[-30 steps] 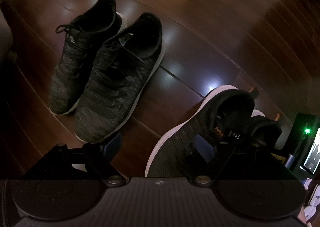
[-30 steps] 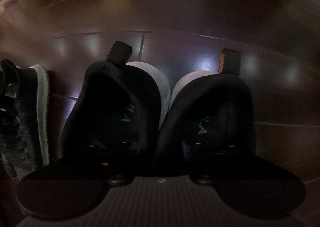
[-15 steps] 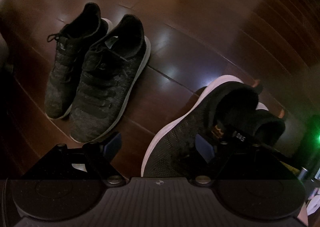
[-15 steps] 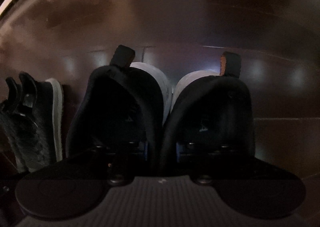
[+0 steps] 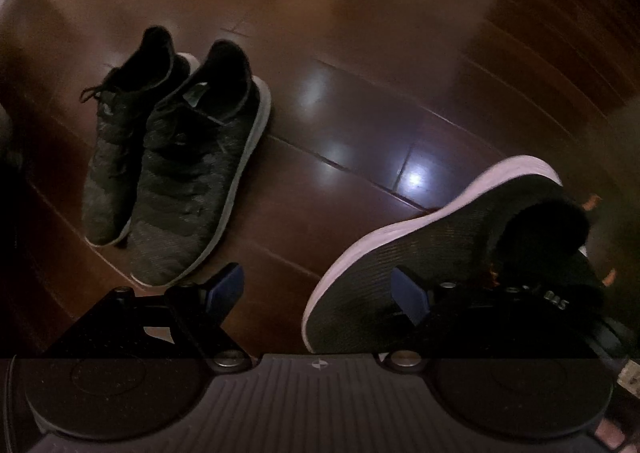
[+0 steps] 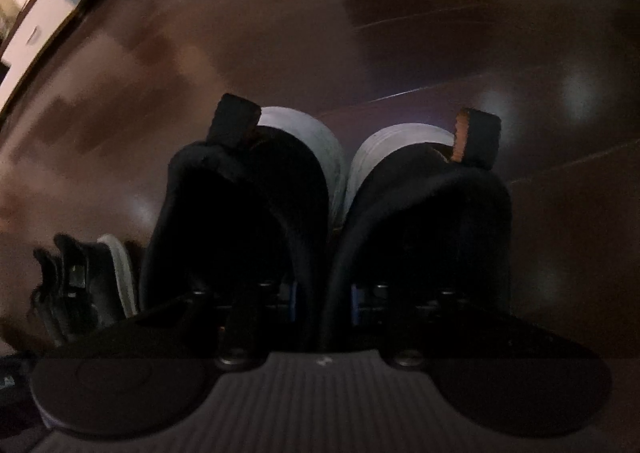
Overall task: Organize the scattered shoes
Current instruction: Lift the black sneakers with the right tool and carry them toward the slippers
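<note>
A pair of black slip-on shoes with white soles hangs side by side in the right wrist view, left shoe (image 6: pixel 240 213) and right shoe (image 6: pixel 432 213), heel tabs pointing away. My right gripper (image 6: pixel 323 293) has one finger inside each shoe and is shut on their two inner walls. In the left wrist view the near black shoe (image 5: pixel 440 253) is tilted at the lower right, half hiding its mate (image 5: pixel 580 273). A dark grey knit lace-up pair (image 5: pixel 192 173) stands together on the floor at the left. My left gripper (image 5: pixel 318 289) is open and holds nothing.
Dark glossy wooden floor (image 5: pixel 360 113) lies between the two pairs. The grey pair (image 6: pixel 92 281) shows low at the left of the right wrist view. White furniture (image 6: pixel 36 25) stands at the far upper left, with red and blue things beside it.
The black pair has risen off the floor in my right gripper and tilted, shifting right in the left wrist view. My left gripper has pulled back, so the grey pair looks smaller.
</note>
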`<action>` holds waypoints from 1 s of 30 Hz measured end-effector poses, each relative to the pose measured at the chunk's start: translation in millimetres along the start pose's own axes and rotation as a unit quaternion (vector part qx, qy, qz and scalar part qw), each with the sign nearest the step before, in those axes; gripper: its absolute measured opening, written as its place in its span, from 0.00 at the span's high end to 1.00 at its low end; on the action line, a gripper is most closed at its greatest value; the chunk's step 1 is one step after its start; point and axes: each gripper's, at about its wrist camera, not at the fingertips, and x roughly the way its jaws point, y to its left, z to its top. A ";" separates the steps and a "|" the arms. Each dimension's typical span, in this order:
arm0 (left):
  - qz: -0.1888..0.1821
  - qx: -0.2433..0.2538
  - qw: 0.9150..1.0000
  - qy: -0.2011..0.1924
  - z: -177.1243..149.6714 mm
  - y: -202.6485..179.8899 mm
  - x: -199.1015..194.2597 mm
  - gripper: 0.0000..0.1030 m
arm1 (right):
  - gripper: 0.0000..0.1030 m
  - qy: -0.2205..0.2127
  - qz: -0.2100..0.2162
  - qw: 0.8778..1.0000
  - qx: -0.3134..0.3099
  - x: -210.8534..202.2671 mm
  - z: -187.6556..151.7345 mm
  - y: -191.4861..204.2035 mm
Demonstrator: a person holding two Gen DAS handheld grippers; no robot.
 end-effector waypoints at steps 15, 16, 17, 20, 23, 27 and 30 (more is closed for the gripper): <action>0.001 0.110 0.993 -0.031 -50.5 -84.6 -17.2 0.17 | 0.77 -0.057 -0.050 0.987 0.140 -93.6 -27.8 -146.7; -0.001 0.120 0.992 -0.032 -56.2 -93.9 -18.1 0.17 | 0.77 -0.060 -0.055 0.985 0.151 -100.8 -31.4 -158.8; -0.002 0.126 0.992 -0.033 -60.2 -99.5 -18.7 0.17 | 0.77 -0.063 -0.059 0.983 0.161 -107.1 -34.3 -171.0; -0.015 0.159 0.986 -0.041 -81.1 -130.2 -22.1 0.17 | 0.77 -0.070 -0.068 0.976 0.192 -122.3 -40.4 -210.0; -0.026 0.194 0.979 -0.055 -106.2 -165.9 -26.6 0.17 | 0.77 -0.078 -0.077 0.967 0.228 -140.9 -48.6 -259.9; -0.048 0.237 0.969 -0.057 -149.7 -220.1 -30.2 0.17 | 0.77 -0.087 -0.087 0.955 0.271 -166.6 -55.4 -330.8; -0.059 0.270 0.960 -0.051 -183.9 -256.8 -31.4 0.17 | 0.77 -0.093 -0.094 0.945 0.298 -176.3 -50.2 -376.4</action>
